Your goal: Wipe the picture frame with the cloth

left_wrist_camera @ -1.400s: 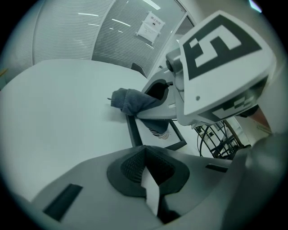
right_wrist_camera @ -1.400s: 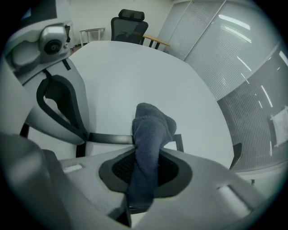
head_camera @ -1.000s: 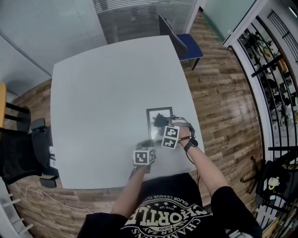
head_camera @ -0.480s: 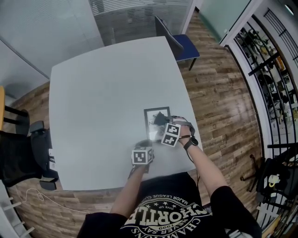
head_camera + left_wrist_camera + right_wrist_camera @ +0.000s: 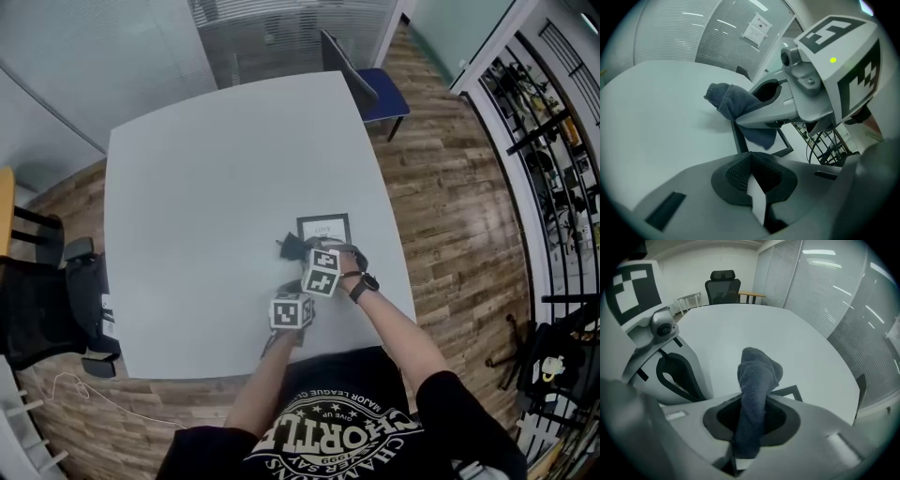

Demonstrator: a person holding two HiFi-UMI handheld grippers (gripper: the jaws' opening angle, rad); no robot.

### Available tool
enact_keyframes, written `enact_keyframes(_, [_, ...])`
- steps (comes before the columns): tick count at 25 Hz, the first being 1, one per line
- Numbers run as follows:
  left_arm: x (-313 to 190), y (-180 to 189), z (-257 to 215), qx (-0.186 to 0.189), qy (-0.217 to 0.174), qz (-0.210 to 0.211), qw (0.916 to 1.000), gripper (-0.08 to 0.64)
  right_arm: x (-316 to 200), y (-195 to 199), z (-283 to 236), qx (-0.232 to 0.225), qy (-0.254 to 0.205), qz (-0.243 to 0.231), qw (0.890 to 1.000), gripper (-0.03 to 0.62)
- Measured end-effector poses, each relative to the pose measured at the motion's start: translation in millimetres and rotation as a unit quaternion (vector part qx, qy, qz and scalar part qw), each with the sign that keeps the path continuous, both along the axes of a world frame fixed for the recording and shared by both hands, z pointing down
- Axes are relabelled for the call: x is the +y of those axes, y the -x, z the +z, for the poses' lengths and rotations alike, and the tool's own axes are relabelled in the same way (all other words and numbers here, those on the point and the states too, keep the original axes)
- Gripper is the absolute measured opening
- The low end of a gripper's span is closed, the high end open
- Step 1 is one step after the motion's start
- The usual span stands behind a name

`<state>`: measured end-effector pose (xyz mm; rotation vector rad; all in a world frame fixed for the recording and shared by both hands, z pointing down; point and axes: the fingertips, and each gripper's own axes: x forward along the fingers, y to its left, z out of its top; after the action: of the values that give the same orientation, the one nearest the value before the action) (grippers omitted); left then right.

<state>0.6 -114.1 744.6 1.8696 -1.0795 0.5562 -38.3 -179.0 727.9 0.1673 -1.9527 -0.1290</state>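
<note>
A black-rimmed picture frame point(image 5: 323, 228) lies flat on the white table point(image 5: 206, 178) near its right front. My right gripper point(image 5: 302, 252) is shut on a dark blue-grey cloth point(image 5: 292, 246), which hangs over the frame's left edge. In the right gripper view the cloth point(image 5: 757, 380) stands up out of the jaws, with a corner of the frame point(image 5: 791, 392) behind it. My left gripper point(image 5: 296, 287) is shut, its tips at the frame's near left corner. In the left gripper view the frame point(image 5: 738, 138) runs up from the jaws under the cloth point(image 5: 729, 98). Whether the tips touch it is hidden.
A blue chair point(image 5: 375, 89) stands at the table's far right corner. A black office chair point(image 5: 42, 309) is on the left. The table's right edge point(image 5: 398, 262) is close to the frame. A rack point(image 5: 548, 141) lines the right wall.
My right gripper has carried the cloth leftward across the frame to its left edge, uncovering the frame's upper part. The left gripper has stayed in place.
</note>
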Motion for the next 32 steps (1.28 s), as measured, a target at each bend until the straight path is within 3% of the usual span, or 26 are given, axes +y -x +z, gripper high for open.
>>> enact_keyframes(5, [-1,0,2,0.001,0.001,0.002,1.0,0.005,1,-12,11,0.005,0.014,0.012,1.0,0.078])
enact_keyframes(21, [-2,2,-3,-0.002,0.001,0.006,1.0,0.005,-17,-124,11,0.049,-0.007,0.102,0.994,0.078])
enact_keyframes(27, [-5,4,-8,-0.014,0.0,0.007,0.9999,0.005,-19,-119,9,0.036,0.004,0.118,0.992,0.078])
enact_keyframes(32, [-4,1,-8,-0.012,0.015,0.015,0.9997,0.005,-15,-74,-7,-0.009,0.014,0.094,0.995,0.078])
